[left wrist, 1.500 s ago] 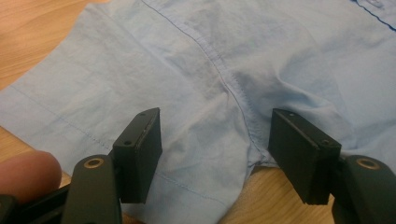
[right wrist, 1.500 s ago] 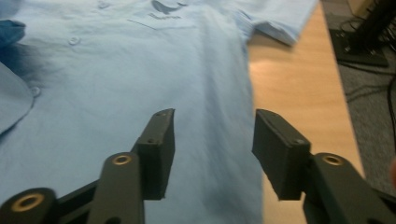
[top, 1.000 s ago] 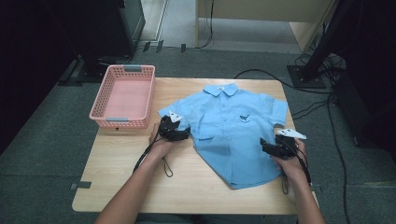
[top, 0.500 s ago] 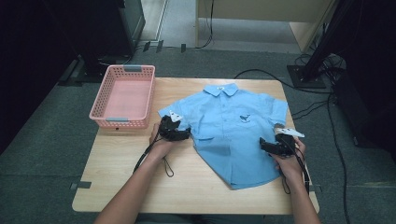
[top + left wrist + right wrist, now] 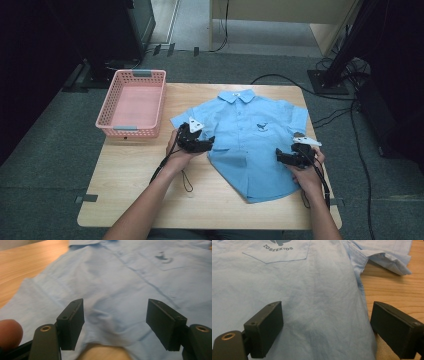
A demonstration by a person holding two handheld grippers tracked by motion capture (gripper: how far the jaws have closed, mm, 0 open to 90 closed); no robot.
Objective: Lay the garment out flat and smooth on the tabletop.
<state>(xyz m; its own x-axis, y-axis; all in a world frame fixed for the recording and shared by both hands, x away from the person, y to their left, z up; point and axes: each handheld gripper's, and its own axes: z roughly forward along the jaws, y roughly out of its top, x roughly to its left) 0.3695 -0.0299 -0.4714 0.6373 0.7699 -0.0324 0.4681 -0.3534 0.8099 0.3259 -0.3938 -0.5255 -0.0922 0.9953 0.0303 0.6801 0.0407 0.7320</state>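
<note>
Lying flat on the desk [image 5: 130,185], right of the pink basket [image 5: 132,102], the blue shirt [image 5: 250,140] is flanked by left tongs [image 5: 206,145] and right tongs [image 5: 281,157], both spread apart, the right ones having just been opened wider, nothing clamped.

Shirt [image 5: 252,137] lies on table [image 5: 130,185], basket [image 5: 132,102] to its left.

Even overhead light on the table [image 5: 130,190] (surroundings dark), soft shadows, blurred left gripper view.
</note>
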